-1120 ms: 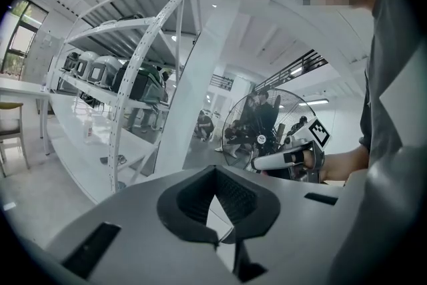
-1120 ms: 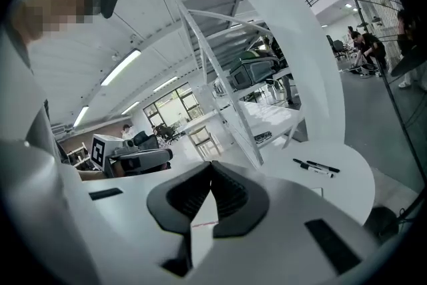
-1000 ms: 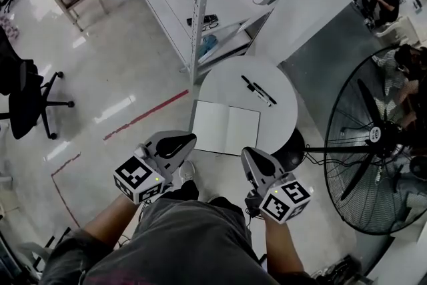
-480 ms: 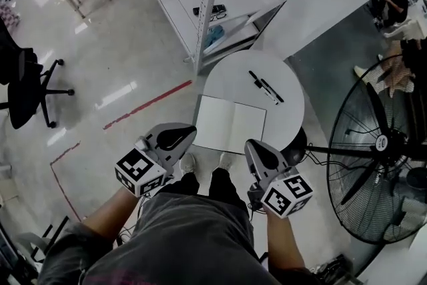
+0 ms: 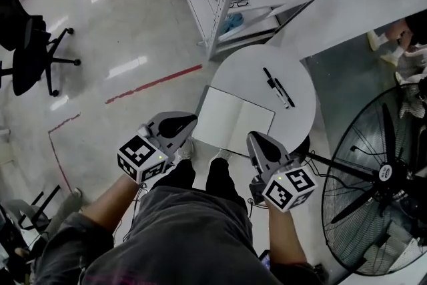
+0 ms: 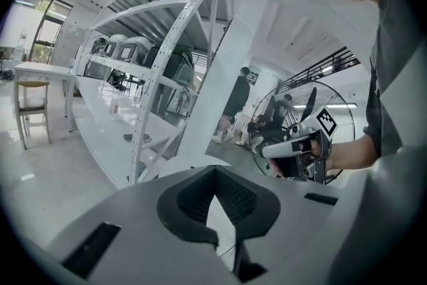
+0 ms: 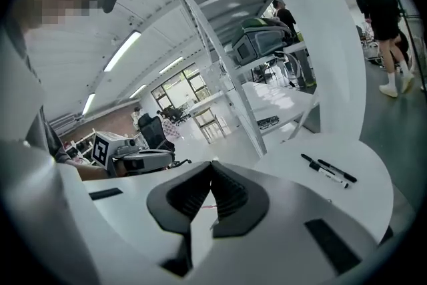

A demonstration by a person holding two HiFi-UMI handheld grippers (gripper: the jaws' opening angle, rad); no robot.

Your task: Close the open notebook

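1. Down at the near edge of the round white table (image 5: 248,73) lies the open white-paged notebook (image 5: 237,122). It is flat, with both pages up. Two black pens (image 5: 279,88) sit apart from it, farther back on the tabletop.
2. Left grey hand-held gripper (image 5: 192,119): jaws pressed together, nothing between them. Right grey hand-held gripper (image 5: 251,137): the same, pads meeting and empty.
3. This looks like the approach step. The notebook is untouched and no page or cover is lifted yet.
4. The next move calls for a tip to get under one outer edge. That side would then swing over the spine onto the other, perhaps with the second gripper steadying.
5. From the head view, the notebook sits ahead of and between the two tips. Its near-left corner is near the left tip and its near-right corner near the right. Neither tip touches it.
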